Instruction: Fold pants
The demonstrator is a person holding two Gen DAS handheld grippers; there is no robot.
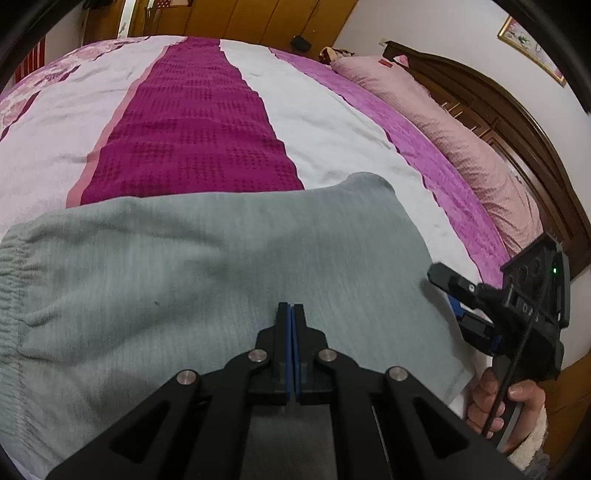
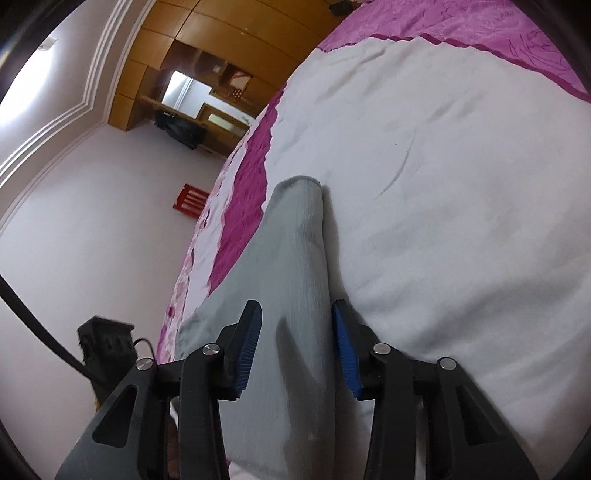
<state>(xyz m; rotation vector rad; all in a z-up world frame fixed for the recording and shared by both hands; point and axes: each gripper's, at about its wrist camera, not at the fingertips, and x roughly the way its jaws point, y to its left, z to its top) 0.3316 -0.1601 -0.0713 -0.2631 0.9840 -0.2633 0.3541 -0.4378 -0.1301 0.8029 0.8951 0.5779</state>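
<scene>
Grey pants [image 1: 207,266] lie flat on the bed near its front edge, the gathered waistband [image 1: 11,280] at the left. My left gripper [image 1: 290,310] is shut, its tips over the middle of the cloth, with no fabric showing between the pads. My right gripper [image 1: 452,299], held by a hand [image 1: 487,398], sits at the pants' right edge. In the right wrist view my right gripper [image 2: 297,325] stands open astride a narrow strip of the pants [image 2: 288,258]. The blue pads [image 2: 251,347] do not press on the cloth.
The bedspread [image 1: 192,122] has magenta, white and purple stripes. A pink pillow [image 1: 461,122] lies along the dark wooden headboard [image 1: 517,122] at the right. Wooden wardrobes [image 1: 240,18] stand beyond the bed. A red stool [image 2: 190,201] is on the floor beside it.
</scene>
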